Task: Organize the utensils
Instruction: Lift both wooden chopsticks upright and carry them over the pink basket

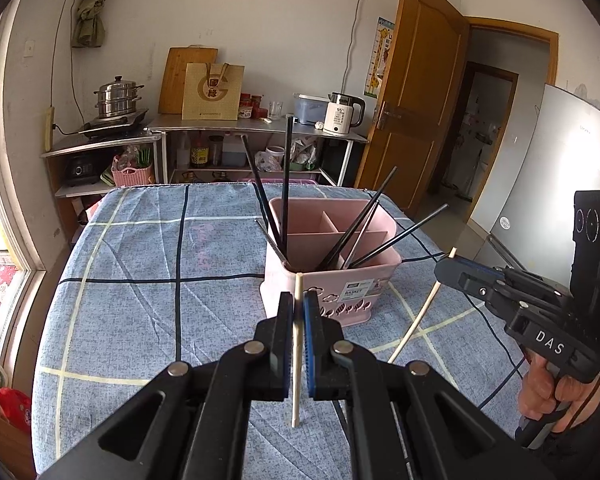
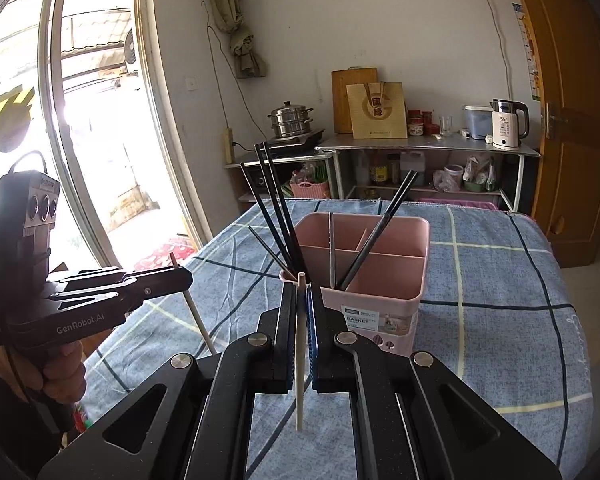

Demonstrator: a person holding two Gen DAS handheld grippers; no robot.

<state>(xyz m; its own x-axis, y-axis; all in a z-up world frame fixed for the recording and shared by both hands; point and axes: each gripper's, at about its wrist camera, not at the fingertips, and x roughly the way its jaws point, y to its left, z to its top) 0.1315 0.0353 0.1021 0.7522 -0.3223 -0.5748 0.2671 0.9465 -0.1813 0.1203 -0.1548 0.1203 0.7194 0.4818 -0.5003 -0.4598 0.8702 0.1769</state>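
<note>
Now, through the left wrist view, you are pinching a pale chopstick (image 1: 297, 344) between the left gripper's (image 1: 299, 300) fingers, which are closed narrow on it, with the stick standing nearly upright and its top just in front of the pink basket (image 1: 352, 276). The basket is sitting on the checked tabletop (image 1: 140, 280), already carrying several black chopsticks (image 1: 286, 184) that are leaning outward from its near compartments. To do this step well, you are probably best lifting the stick clear of the rim, tilting the lower end forward over a near compartment, and letting go only once the tip is inside; the leaning black sticks are likely to deflect it. Off to the side, the right gripper (image 1: 444, 268) is holding a second pale chopstick (image 1: 418, 320) slanted down toward the tabletop. Readable here: "BASKET" on the basket's label (image 1: 358, 290), "DAS" on the right gripper's body, and "55" on the kettle (image 1: 342, 114).

Through the right wrist view, you are gripping that second pale chopstick (image 2: 300, 356) between narrowly closed fingers (image 2: 288, 312), upright, its top just at the basket's (image 2: 380, 300) near corner. The left gripper (image 2: 180, 276) is hovering at the left with its own stick (image 2: 198, 318). Keep the two apart and drop one at a time. "GenRobot.AI" is showing on the left gripper, and "BASKET" again on the label.
</note>
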